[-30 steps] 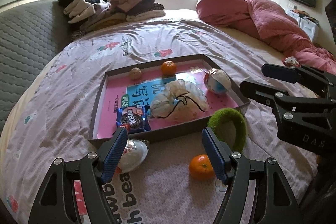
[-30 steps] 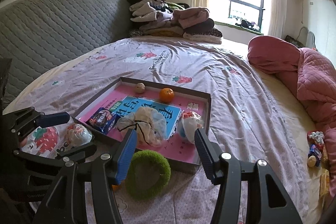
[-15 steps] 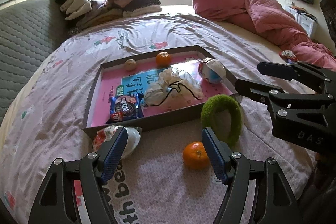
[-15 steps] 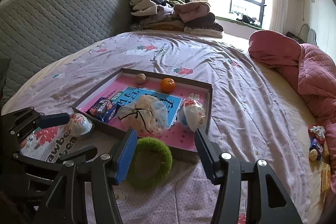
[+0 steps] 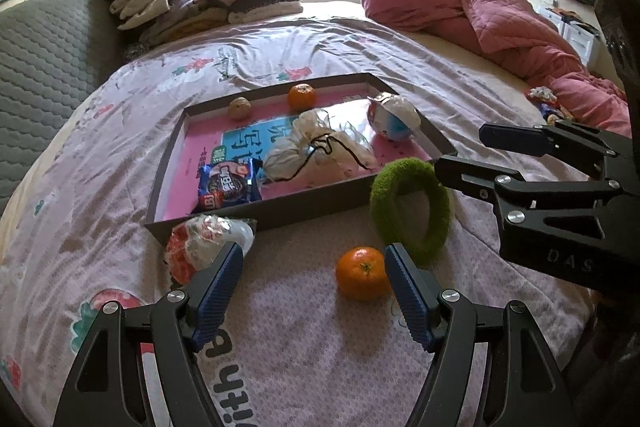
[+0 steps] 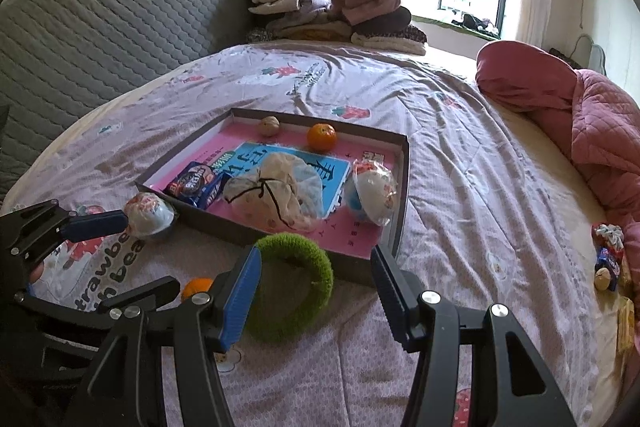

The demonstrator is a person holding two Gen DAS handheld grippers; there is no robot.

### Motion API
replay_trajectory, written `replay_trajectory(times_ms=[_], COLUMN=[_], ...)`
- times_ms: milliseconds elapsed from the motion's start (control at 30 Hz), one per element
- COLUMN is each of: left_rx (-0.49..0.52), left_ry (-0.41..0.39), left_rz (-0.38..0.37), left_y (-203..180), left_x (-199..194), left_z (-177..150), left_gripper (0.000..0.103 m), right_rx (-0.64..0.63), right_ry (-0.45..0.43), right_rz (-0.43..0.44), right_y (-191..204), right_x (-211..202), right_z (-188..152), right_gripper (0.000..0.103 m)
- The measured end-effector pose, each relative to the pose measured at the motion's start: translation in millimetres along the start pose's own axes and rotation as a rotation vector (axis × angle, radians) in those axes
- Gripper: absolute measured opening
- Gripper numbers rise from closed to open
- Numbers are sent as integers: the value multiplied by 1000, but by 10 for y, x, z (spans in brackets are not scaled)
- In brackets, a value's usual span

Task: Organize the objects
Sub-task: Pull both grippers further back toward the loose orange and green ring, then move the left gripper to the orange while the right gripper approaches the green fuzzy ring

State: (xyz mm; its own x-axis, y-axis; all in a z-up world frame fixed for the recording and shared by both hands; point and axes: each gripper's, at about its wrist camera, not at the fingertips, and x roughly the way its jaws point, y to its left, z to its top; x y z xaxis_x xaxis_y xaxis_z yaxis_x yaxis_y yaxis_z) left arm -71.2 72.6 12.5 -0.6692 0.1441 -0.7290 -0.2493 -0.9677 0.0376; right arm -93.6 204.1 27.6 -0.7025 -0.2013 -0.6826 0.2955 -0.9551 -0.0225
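We have both grippers hovering low over the bed, jaws wide and holding nothing. The left gripper [image 5: 314, 285] sits just near of an orange [image 5: 362, 279] that lies loose on the sheet, close to its right finger. The right gripper [image 6: 316, 285] faces a green ring [image 6: 294, 289] that leans against the near wall of the tray [image 5: 280, 209]. A wrapped ball [image 5: 208, 245] rests against the tray's near left corner, still outside it.

The soft sheet is our main worry. We judge that if we press down beside the orange, the bedding will dip and the fruit could roll away, or squirt out of a lopsided pinch. The ring is fluffy and tilted; a shallow grab may catch only fuzz and drop it short of the tray. The two grippers are close together, so reaching at once risks a knock. Lifting low over the tray wall could also nudge the tray and set the orange in the tray [image 5: 301, 96] and the nut [image 5: 239, 108] rolling.
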Motion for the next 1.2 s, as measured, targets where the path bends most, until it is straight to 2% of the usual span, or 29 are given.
replay_trajectory(times_ms=[867,1200], left_rx=[3,-24], left_ry=[81,71], left_rz=[-50,-59], left_y=[-100,-74], left_x=[132,174], left_z=[-252,-261], left_gripper=[75,75], right_rx=[15,38], right_ry=[82,121], right_rz=[35,26], right_y=[19,-11], right_x=[143,238], right_z=[-155,-193], right_gripper=[56,56])
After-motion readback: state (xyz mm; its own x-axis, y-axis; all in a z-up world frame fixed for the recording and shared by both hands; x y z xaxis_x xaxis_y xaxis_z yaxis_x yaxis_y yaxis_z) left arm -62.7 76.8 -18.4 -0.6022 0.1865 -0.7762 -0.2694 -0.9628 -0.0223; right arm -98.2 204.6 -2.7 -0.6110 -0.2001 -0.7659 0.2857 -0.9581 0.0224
